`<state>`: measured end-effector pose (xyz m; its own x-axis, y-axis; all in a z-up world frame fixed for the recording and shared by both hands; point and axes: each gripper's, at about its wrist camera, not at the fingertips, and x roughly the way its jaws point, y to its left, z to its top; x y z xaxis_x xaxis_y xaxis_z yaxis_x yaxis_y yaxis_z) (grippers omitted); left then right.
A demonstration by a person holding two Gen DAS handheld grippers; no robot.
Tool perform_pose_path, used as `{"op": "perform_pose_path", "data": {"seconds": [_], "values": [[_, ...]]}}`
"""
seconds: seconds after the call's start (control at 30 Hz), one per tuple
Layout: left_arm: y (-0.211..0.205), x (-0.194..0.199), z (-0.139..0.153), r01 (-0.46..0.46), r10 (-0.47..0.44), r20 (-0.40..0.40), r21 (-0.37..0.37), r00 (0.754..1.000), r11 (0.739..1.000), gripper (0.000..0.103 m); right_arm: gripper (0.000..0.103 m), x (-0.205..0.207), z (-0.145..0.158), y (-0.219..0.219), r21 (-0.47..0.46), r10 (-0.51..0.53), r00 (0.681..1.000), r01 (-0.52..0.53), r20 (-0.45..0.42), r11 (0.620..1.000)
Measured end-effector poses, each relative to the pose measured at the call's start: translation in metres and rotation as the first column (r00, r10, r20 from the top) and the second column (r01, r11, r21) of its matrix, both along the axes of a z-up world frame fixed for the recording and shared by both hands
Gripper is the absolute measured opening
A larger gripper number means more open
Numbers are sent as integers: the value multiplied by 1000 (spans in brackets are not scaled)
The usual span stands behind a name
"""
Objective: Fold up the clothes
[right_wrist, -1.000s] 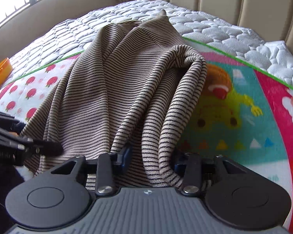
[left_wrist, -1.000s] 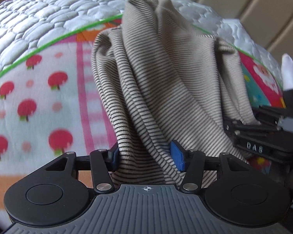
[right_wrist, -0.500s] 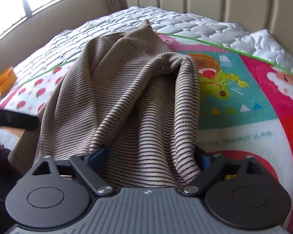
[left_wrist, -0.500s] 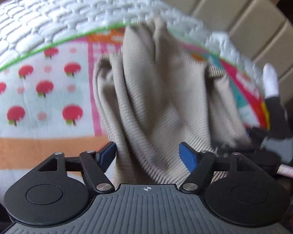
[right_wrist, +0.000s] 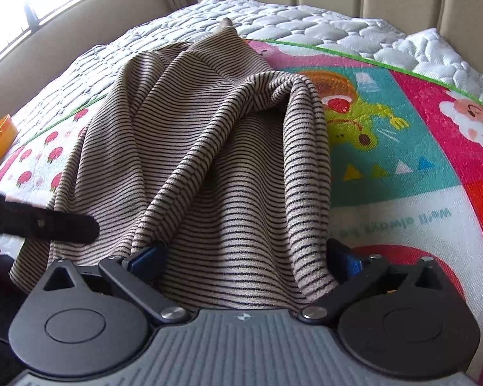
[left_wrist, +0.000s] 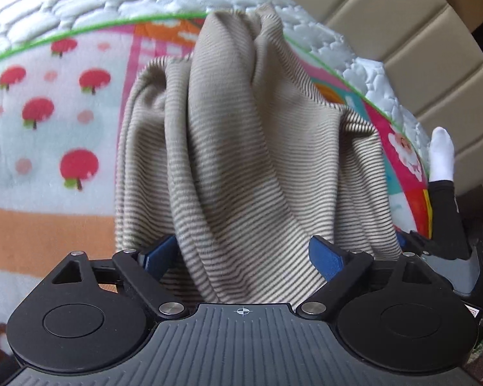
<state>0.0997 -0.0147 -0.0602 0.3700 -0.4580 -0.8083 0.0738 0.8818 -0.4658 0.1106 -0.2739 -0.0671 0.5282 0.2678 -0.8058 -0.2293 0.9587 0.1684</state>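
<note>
1 striped garment (right_wrist: 215,167), 2 grippers agape

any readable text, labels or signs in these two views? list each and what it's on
"Well always be …": printed on the colourful play mat, upside down in the right wrist view near the right gripper; the words after it blur out.
Warning-triangle sticker on the right gripper's body, seen from the left wrist view: no readable words.
Small mark on the left gripper's finger: too blurred to read.
Striped garment: no text visible.
</note>
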Motion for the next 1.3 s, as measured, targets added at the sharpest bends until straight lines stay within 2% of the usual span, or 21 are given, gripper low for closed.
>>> {"op": "perform_pose_path", "data": {"seconds": [0.1,0.23,0.37,0.43,0.53,0.6,0.67,0.77,0.87,0.9,0.93,1.0,1.1,1.2,1.3], "values": [[-1,-2,1,25,-25,-1,-78,1000,997,92,103,-2,-1,3,-22,9,1000,-8,9,1000],[5,4,3,-10,9,-7,-211,1000,977,93,103,-5,-2,7,-50,20,1000,-19,21,999],[19,22,6,-93,90,-26,-400,996,912,94,103,-7,-3,8,-60,25,999,-23,32,998],[26,39,14,-131,144,-6,-452,990,882,94,103,-9,-3,10,-75,32,999,-28,41,997],[40,65,35,-169,237,70,-509,969,844,94,103,-11,-5,13,-93,36,998,-31,53,995],[56,78,51,-186,315,156,-541,936,820,95,103,-12,-5,14,-101,37,998,-31,59,994],[79,88,65,-213,403,244,-557,882,803,95,103,-12,-6,15,-106,36,997,-29,62,994],[125,93,64,-315,526,245,-575,814,756,97,103,-14,-7,18,-123,35,997,-26,73,992],[172,97,60,-414,638,234,-590,734,693,99,103,-13,-9,22,-136,31,996,-19,89,990],[181,100,56,-443,647,212,-573,732,689,99,103,-13,-9,23,-137,28,995,-15,92,990],[187,104,51,-468,641,181,-542,746,698,99,103,-12,-9,24,-137,25,995,-11,96,990],[184,113,41,-490,595,109,-460,796,740,99,103,-9,-10,25,-135,14,994,0,107,991],[173,113,44,-463,549,174,-367,818,807,99,103,-6,0,27,-152,8,995,7,97,988],[163,112,47,-433,496,246,-268,833,860,100,101,-16,36,32,-185,-23,975,65,221,981],[153,111,51,-403,435,312,-164,845,900,102,82,-25,76,48,-182,30,951,28,307,983]]}}
